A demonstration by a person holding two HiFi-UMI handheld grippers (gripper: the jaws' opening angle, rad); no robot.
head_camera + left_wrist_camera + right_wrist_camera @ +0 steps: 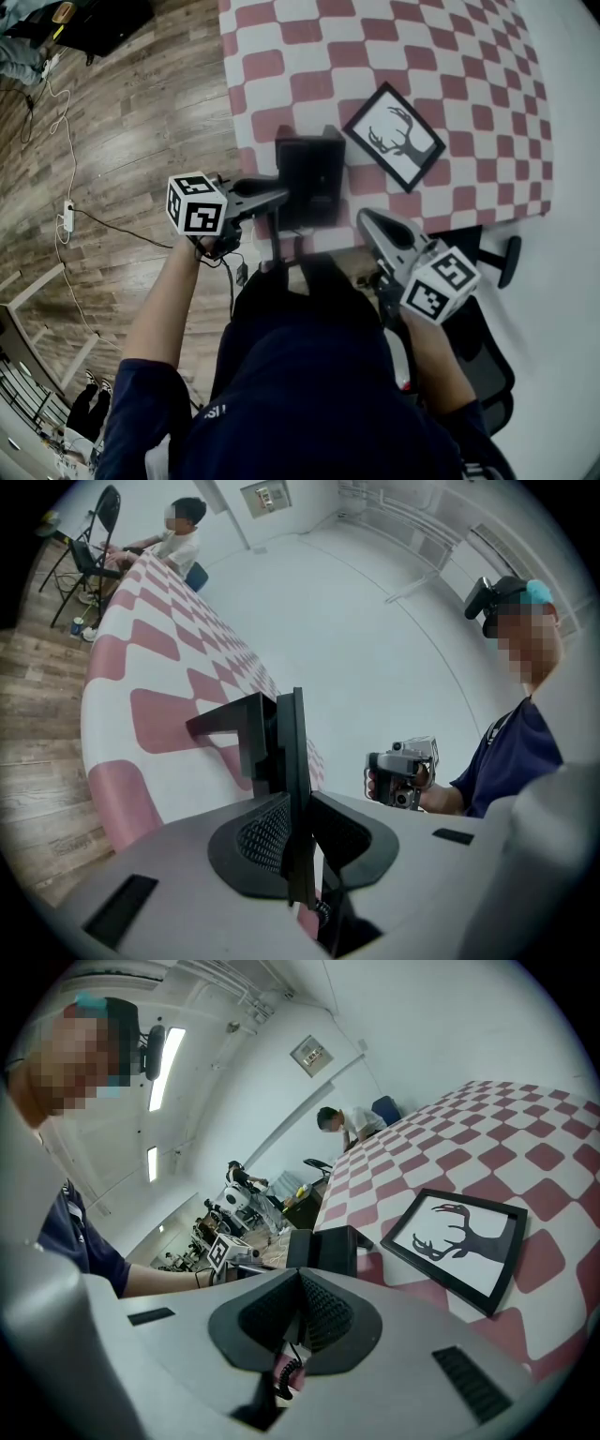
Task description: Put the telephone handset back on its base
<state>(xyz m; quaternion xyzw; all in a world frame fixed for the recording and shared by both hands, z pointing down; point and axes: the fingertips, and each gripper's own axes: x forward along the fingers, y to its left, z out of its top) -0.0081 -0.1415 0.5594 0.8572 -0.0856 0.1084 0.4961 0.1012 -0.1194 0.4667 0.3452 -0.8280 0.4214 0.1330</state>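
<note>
left gripper (pixel 278 199) is clamped on the handset (pixel 292 752), right at the base (pixel 333 1251) on the table's (pixel 309 56) near edge, maybe touching it already. right gripper (pixel 298 1321) sits off that edge, jaws pinched together, empty.

Between the left tool's (pixel 298 808) jaws, the black telephone handset (pixel 296 761) shows only a thin edge, and its lower end is hidden behind the tool's grey body. In the head view it merges with the black telephone base (pixel 314 178) at the table's near edge, so whether the two touch cannot be told. The black coiled cord (pixel 286 1372) shows only a few coils below the right tool's (pixel 300 1283) jaws. The red-and-white checked table (pixel 450 56) is cut off by the top edge. The right arm covers most of the black office chair (pixel 487 347).
</note>
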